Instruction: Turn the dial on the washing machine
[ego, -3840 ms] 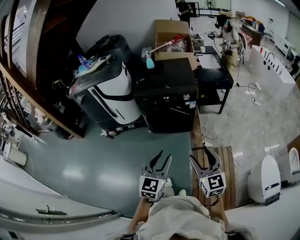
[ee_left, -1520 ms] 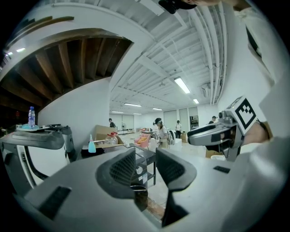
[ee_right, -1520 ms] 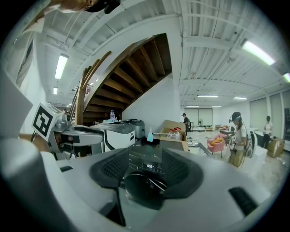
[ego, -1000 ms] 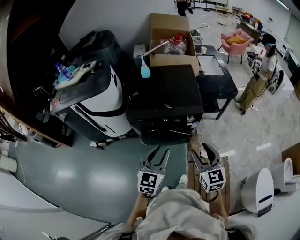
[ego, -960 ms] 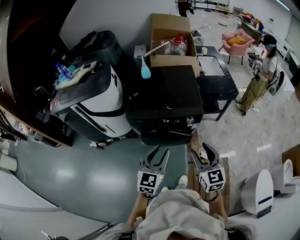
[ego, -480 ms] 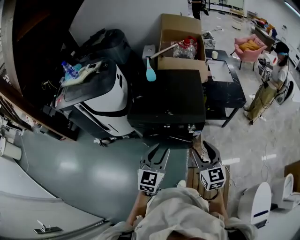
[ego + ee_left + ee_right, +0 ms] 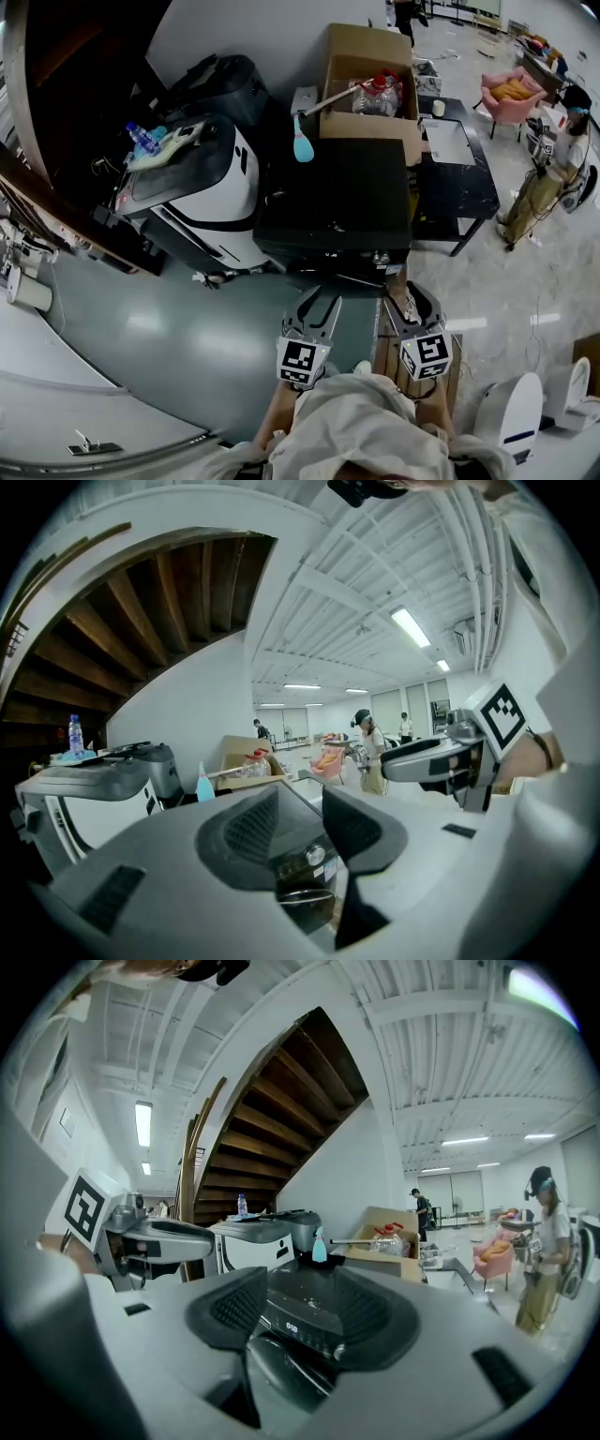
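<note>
The black washing machine (image 7: 333,197) is seen from steeply above in the head view, so its front is barely visible. The left gripper (image 7: 322,298) is just short of the machine with its jaws a bit apart, holding nothing. The right gripper (image 7: 410,295) is closed up, also empty. The dial (image 7: 315,856) is a tiny silver knob on the front panel's right end, untouched, and just a speck from above. Compared with a few seconds back, the machine is much nearer the grippers.
</note>
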A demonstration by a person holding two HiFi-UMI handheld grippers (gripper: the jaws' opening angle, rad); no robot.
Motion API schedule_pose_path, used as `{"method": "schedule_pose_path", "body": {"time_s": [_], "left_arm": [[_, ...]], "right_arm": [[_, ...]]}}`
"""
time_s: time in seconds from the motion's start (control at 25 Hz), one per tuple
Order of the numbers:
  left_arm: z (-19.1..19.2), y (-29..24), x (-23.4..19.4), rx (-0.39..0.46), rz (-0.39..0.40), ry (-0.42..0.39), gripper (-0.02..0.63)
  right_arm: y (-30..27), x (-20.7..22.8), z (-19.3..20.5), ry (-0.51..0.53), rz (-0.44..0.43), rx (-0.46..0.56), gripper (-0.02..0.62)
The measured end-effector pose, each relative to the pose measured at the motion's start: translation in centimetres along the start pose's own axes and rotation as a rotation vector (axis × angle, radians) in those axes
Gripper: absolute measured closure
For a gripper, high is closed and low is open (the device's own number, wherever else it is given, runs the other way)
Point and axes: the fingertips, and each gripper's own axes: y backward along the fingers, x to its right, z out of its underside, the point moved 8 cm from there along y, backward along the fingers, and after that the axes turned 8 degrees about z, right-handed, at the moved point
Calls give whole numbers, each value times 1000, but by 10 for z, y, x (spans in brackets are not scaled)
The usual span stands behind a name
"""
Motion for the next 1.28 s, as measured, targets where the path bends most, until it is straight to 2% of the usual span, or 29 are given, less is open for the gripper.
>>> {"method": "schedule_pose_path", "body": {"time_s": [0.36,0.72,1.28], "left_arm": [[2,-27,0,-14,36,4,465],[3,-66,-21,-3,110,7,465],[8,-110,-105,19,227,7,465]], "right_arm": [[-10,20,6,-11,24,-25,373],[-31,35,5,-7,88,-47,373],[-99,22,-6,-8,214,-84,373]]}}
